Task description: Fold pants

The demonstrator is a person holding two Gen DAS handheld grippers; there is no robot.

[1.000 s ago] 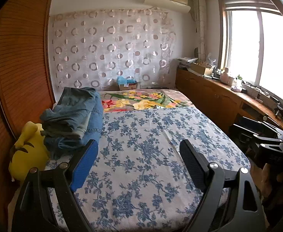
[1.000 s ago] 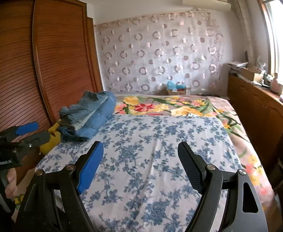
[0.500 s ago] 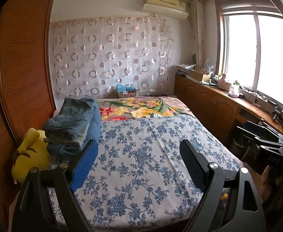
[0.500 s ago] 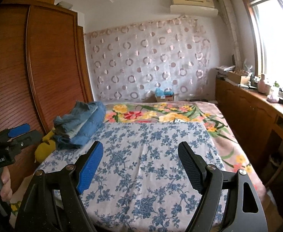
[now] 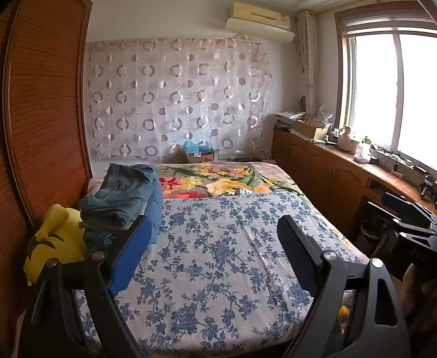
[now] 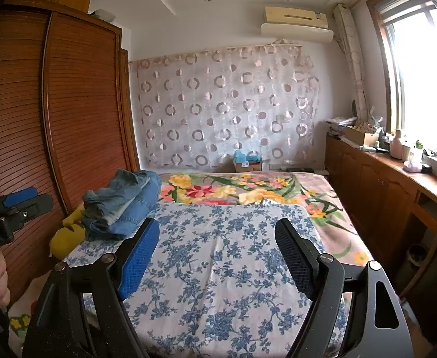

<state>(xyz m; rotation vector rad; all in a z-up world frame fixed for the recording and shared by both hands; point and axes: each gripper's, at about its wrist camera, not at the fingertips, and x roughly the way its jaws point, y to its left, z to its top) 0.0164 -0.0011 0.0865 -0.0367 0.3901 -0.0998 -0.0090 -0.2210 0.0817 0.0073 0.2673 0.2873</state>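
Left wrist view: my left gripper (image 5: 215,250) has drawn back from the bed (image 5: 218,256) since a second ago, jaws wide and empty. The pants (image 5: 123,200) lie stacked at the bed's far left, beside a yellow plush (image 5: 54,241). My right gripper (image 5: 409,220) shows only here.

Right wrist view: my right gripper (image 6: 217,253) gapes wide, also pulled back; the wardrobe (image 6: 54,119) looms larger.

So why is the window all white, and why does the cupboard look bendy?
Left wrist view: the bright window is overexposed, so nothing outside shows. Right wrist view: the fisheye lens bows the brown slatted wooden wardrobe, and the window glares white there too.
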